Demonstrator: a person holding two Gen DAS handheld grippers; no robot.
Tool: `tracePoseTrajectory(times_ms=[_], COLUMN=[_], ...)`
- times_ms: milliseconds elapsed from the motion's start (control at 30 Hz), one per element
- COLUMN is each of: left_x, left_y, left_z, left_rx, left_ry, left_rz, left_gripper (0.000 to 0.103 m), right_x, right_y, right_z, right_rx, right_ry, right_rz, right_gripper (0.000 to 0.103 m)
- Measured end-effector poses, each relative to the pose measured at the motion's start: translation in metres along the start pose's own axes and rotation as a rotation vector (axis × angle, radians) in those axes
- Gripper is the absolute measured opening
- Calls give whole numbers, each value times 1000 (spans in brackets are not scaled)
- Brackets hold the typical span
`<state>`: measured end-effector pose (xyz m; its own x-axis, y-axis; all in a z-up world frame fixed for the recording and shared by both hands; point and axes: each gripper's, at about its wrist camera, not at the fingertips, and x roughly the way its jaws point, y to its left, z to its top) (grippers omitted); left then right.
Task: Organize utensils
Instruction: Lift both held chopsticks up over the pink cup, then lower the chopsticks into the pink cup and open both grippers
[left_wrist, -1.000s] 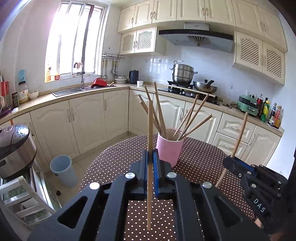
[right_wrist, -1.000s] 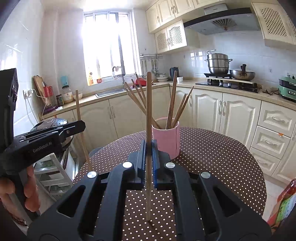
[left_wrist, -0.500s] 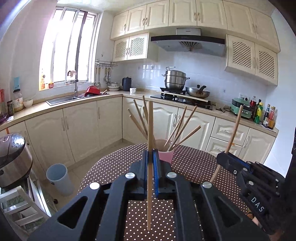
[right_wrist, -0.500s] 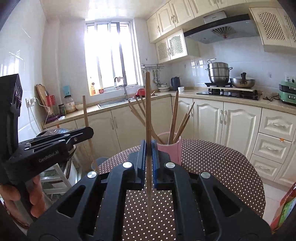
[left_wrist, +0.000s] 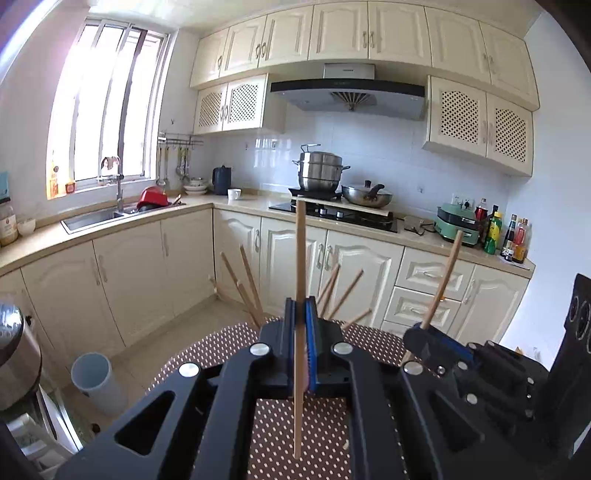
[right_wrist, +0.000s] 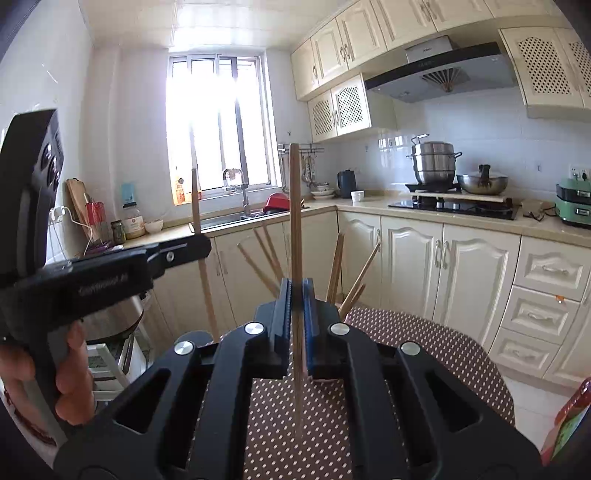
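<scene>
My left gripper (left_wrist: 301, 308) is shut on a wooden chopstick (left_wrist: 300, 251) that stands upright above the dotted brown table (left_wrist: 221, 343). My right gripper (right_wrist: 297, 286) is shut on a second upright chopstick (right_wrist: 294, 206). Each gripper shows in the other's view: the right one (left_wrist: 421, 334) with its slanted chopstick (left_wrist: 445, 277), the left one (right_wrist: 199, 245) with its stick (right_wrist: 195, 199). Just beyond both grippers several chopsticks (left_wrist: 243, 291) (right_wrist: 338, 266) fan out. The cup that holds them is hidden behind the gripper bodies.
A pale blue bin (left_wrist: 92, 380) stands on the floor left of the table, with a rice cooker (left_wrist: 14, 354) on a rack nearer me. Cream cabinets (right_wrist: 476, 273) line the far side. A hand (right_wrist: 70, 373) grips the left tool. A red-green packet (right_wrist: 569, 421) shows at the right edge.
Both grippers have risen, each with its chopstick still clamped. The pink cup has sunk behind the gripper bodies; only the fanned chopstick tops still show.
</scene>
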<state>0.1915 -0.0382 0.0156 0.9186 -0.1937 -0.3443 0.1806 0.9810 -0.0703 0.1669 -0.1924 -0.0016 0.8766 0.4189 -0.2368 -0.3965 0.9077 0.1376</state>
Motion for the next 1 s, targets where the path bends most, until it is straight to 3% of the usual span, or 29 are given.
tracePoseTrajectory(times_ms=[433,833,1000], left_x=[55,104,120], left_y=[-8,-5,-3], left_z=[45,52,52], left_rx=[7,-16,-22], left_ry=[-35,-111,-106], left_rz=[-27,18,21], left_gripper=[6,6,6], right_x=[34,61,70], right_y=[-11,-21,-24], right_z=[24,31,32], right_rx=[-25,-18,-17], right_ry=[-27,-39,-44], right_rz=[-4,-3,-6], right_gripper=[6,6,6])
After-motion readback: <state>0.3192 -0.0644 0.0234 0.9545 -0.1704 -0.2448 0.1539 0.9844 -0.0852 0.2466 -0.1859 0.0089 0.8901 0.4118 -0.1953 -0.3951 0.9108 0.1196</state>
